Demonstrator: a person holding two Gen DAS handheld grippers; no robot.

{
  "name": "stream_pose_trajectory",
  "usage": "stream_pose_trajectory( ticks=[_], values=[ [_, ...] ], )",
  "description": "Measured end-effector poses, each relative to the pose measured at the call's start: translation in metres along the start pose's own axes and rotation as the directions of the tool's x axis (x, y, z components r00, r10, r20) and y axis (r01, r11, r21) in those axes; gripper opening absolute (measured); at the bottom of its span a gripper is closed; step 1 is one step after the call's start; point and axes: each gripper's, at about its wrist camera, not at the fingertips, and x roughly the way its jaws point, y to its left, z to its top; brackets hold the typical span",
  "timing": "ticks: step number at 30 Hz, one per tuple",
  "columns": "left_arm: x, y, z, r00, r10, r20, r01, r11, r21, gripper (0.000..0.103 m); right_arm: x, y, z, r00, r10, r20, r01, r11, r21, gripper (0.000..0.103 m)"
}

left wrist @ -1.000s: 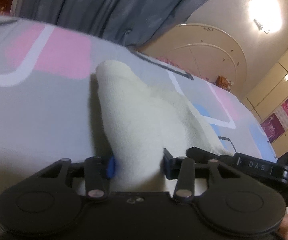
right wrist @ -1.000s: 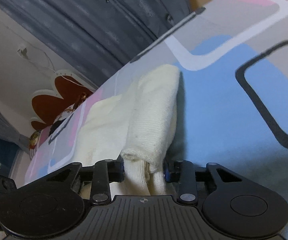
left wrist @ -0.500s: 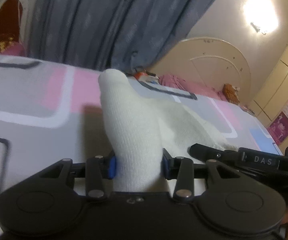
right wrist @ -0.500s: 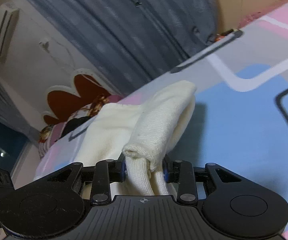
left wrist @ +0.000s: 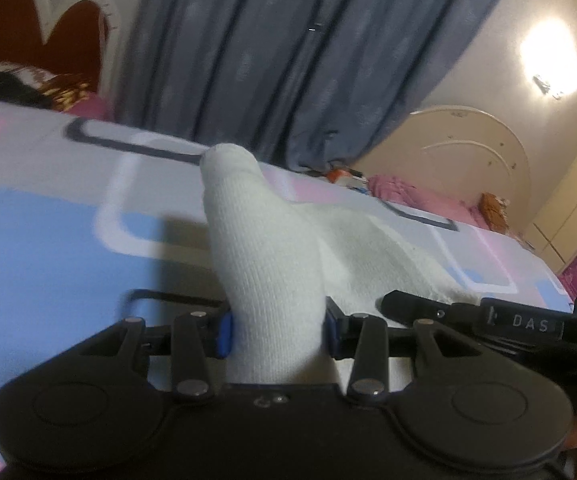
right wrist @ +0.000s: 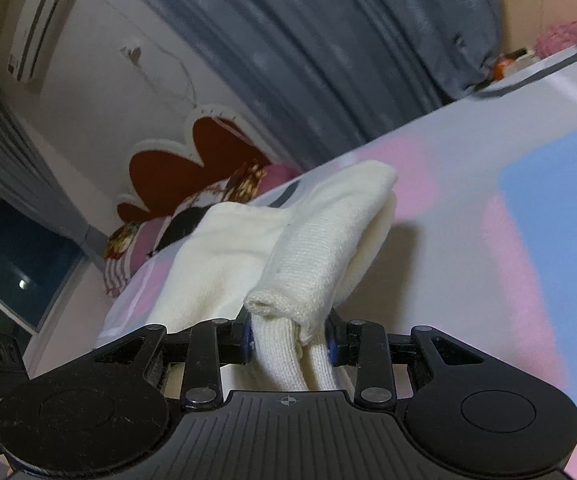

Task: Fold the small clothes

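I have the left gripper (left wrist: 276,334) with its jaws pinching one bunched end of the cream knit garment (left wrist: 264,264); the blue pads sit tight against the cloth on both sides, and the fabric rises from between them as a rounded hump, then slopes away to my right toward the other gripper, whose black body shows at the right edge of the left view. The right gripper (right wrist: 290,340) has its jaws pinching the other end; there I see a rolled hem (right wrist: 284,300) just above the pads and doubled folds of knit running down between them. The garment (right wrist: 316,236) hangs stretched between the two grippers, above the bed (left wrist: 48,240), casting a shadow on the sheet; I cannot tell whether any part of it touches the sheet. The sheet is printed in blue, pink and grey blocks with white and dark outlines. Beyond the bed hangs a grey curtain (left wrist: 308,60); a red scalloped headboard (right wrist: 184,160) stands against the wall, and an air conditioner (right wrist: 36,28) is mounted high in the right view.
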Motion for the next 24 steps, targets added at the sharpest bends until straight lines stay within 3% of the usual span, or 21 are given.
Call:
stream_pose_trajectory(
  ticks=[7,14,17,21,24],
  values=[
    [-0.009,0.082,0.014,0.999,0.051,-0.004,-0.052,0.998,-0.023,0.04,0.086,0.054,-0.025,0.999,0.03,-0.041,-0.03,1.0,0.009,0.032],
    [0.001,0.133,0.016,0.998,0.065,-0.021,-0.066,0.996,-0.052,0.041,0.156,0.073,-0.046,0.997,0.03,-0.077,-0.03,1.0,0.004,0.033],
    [0.012,0.145,0.008,0.997,0.066,-0.043,-0.067,0.997,-0.036,0.044,0.172,0.07,-0.053,0.995,0.014,-0.1,-0.015,1.0,-0.007,0.033],
    [0.014,0.153,-0.002,0.997,0.065,-0.031,-0.066,0.997,-0.045,0.057,0.178,0.055,-0.056,0.993,-0.023,-0.119,0.023,1.0,0.003,0.038],
    [0.003,0.154,0.002,0.997,0.076,-0.007,-0.076,0.995,-0.066,0.054,0.17,0.045,-0.051,0.995,-0.054,-0.083,0.057,0.997,0.043,0.045]
  ],
)
